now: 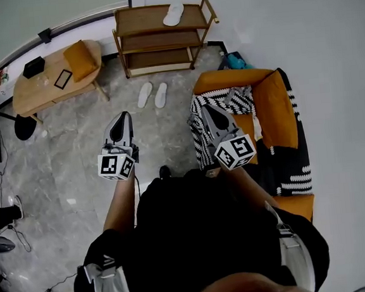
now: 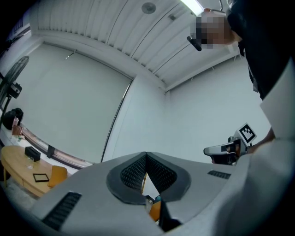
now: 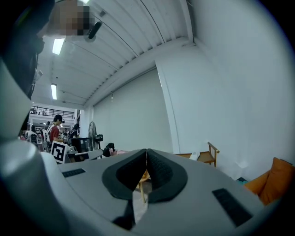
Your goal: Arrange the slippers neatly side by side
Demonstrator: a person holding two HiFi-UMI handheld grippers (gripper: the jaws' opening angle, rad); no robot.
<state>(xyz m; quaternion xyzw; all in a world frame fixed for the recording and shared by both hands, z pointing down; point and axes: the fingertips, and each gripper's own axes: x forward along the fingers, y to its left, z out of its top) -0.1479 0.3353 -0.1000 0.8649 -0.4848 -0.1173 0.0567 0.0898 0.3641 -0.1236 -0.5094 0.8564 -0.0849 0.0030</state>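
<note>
Two white slippers (image 1: 152,94) lie side by side on the grey floor in front of a wooden shelf (image 1: 162,38). A third white slipper (image 1: 173,13) rests on the shelf's top board and shows small in the right gripper view (image 3: 195,156). My left gripper (image 1: 123,123) is held up in the air, shut and empty, its pads (image 2: 138,171) pressed together. My right gripper (image 1: 210,115) is also raised, shut and empty, with its pads (image 3: 155,172) touching. Both grippers point level, well above the floor slippers.
An orange sofa (image 1: 274,108) with a black-and-white throw (image 1: 217,104) stands at the right. A wooden table (image 1: 49,77) with an orange cushion (image 1: 80,59) is at the back left. Cables and a shoe lie at the left edge. People stand far off in the right gripper view.
</note>
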